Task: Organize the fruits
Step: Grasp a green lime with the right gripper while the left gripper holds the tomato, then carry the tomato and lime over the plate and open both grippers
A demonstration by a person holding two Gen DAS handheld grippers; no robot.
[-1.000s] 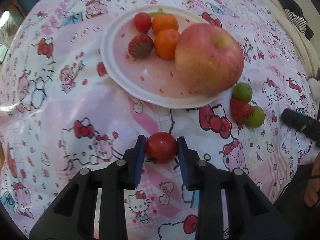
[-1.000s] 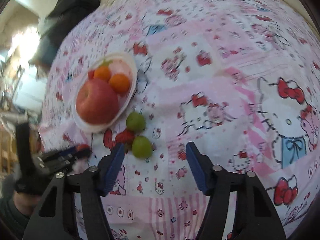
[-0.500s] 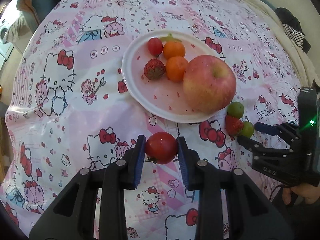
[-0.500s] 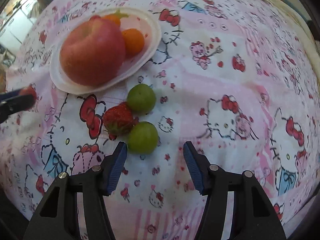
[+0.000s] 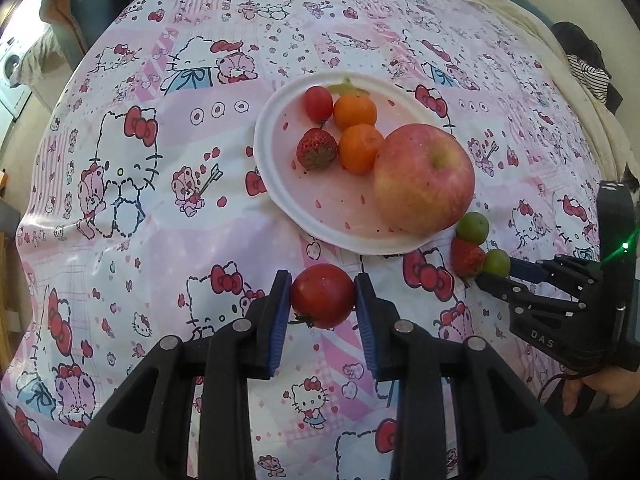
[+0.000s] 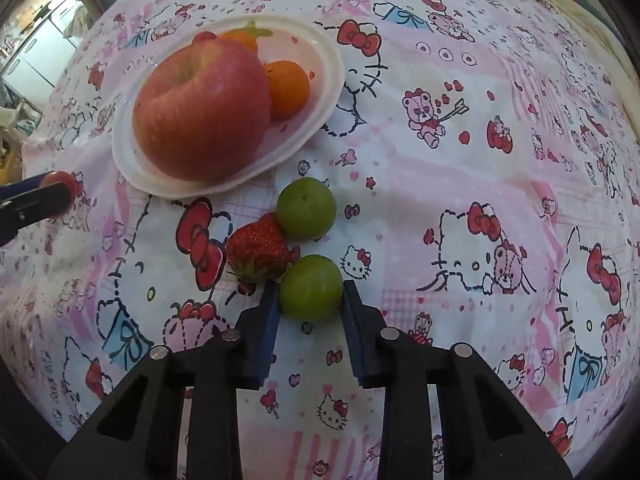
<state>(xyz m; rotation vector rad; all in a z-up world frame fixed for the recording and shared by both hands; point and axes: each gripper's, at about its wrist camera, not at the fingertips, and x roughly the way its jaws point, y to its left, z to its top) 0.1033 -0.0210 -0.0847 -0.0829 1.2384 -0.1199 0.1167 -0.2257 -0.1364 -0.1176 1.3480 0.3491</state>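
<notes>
Two grippers work together: the left gripper clamps a tomato near the plate, while the right gripper brackets a green fruit beside the plate's edge, contact uncertain.

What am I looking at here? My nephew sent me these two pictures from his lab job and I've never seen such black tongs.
No robot here: a person holds one pair of tongs in each hand, and each pair carries a wide-angle camera looking along its fingers. One picture comes from the left tongs, which grip a red tomato. The other comes from the right tongs, whose fingers sit on either side of a green fruit on the patterned tablecloth. Whether they squeeze it yet, I cannot tell. Beside it lie a strawberry and a second green fruit. The white plate already holds an apple, two small oranges, a strawberry and a cherry tomato.
</notes>
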